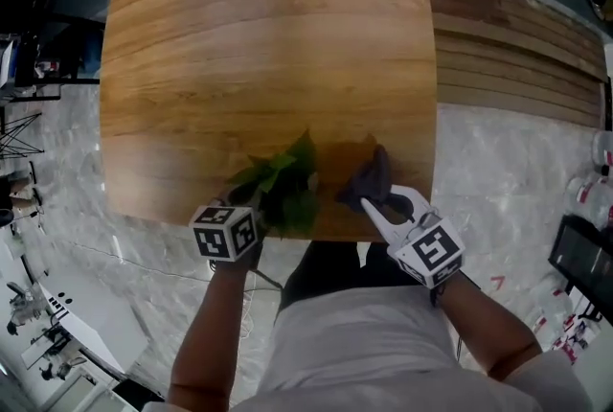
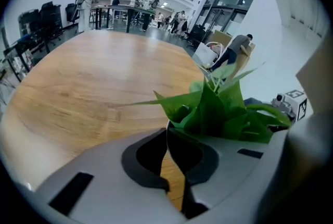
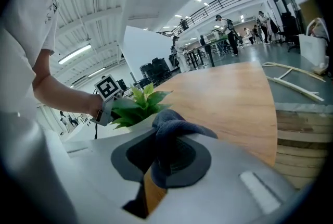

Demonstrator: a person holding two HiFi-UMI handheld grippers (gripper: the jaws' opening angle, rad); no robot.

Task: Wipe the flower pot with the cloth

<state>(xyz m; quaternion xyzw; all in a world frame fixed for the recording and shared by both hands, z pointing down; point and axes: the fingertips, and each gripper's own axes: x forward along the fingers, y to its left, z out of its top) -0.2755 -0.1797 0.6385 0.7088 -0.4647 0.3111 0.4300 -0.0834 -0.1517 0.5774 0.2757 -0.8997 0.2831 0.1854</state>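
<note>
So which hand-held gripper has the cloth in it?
The right hand-held gripper: a dark grey cloth is bunched between its jaws. The left hand-held gripper grips the flower pot.

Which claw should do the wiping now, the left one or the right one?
Right. The right claw already pinches the cloth right beside the flower pot. The left claw is closed at the pot's rim, so it looks better placed to steady it.
</note>
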